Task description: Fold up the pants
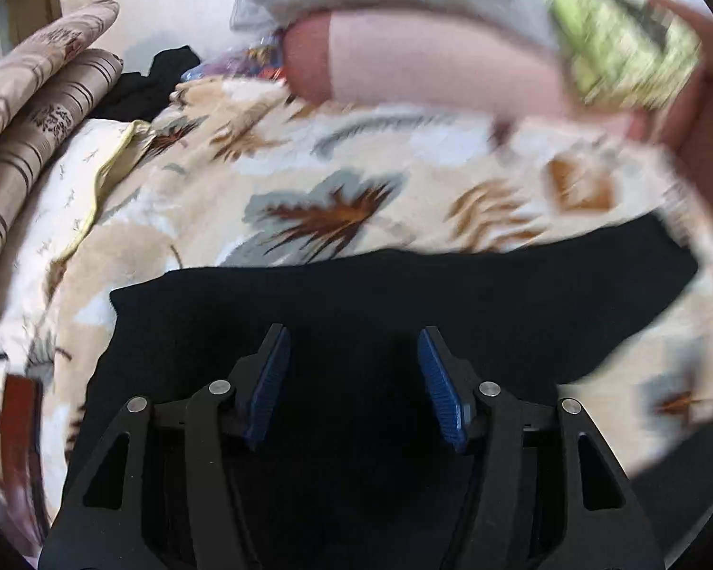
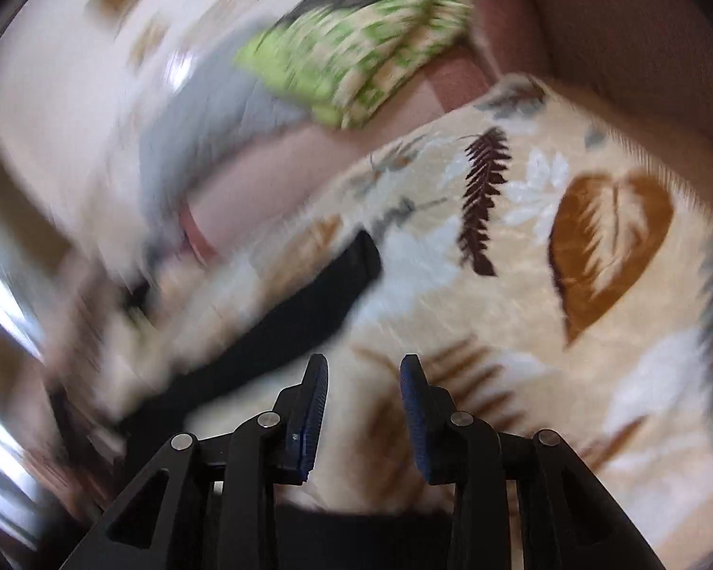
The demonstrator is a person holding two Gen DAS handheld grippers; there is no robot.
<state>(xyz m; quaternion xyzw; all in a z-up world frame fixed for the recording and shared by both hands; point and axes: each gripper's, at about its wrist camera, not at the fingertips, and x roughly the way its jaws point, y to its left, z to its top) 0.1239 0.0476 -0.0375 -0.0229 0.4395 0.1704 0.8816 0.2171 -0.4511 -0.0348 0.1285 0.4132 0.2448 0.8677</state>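
1. Left wrist view, from the left edge: two rolled beige striped cushions (image 1: pixel 38 109) lie at the upper left of the frame, and beside them a small dark garment (image 1: pixel 161 80) rests at the top of the bed.
2. The leaf-patterned blanket (image 1: pixel 309 180) covers the middle of the frame. A pale yellow cord (image 1: pixel 104 175) runs down its left part.
3. The black pants (image 1: pixel 380 294) lie flat on the blanket across the lower middle of the frame, and they reach toward the right edge.
4. The left gripper (image 1: pixel 354 389) is at the bottom centre, over the pants. Its jaws stand wide apart and hold nothing; the blue pads (image 1: pixel 271 384) are bare.
5. At the upper right, a green patterned cloth (image 1: pixel 627 47) is strongly blurred.
6. Right wrist view, from the left: this side is much blurred. A black strip of the pants (image 2: pixel 304 304) goes from the lower left up to the centre of the frame.
7. The right gripper (image 2: pixel 363 408) is at the bottom centre, over the blanket (image 2: pixel 594 256), just to the right of the strip. Its jaws are apart, with nothing between them.
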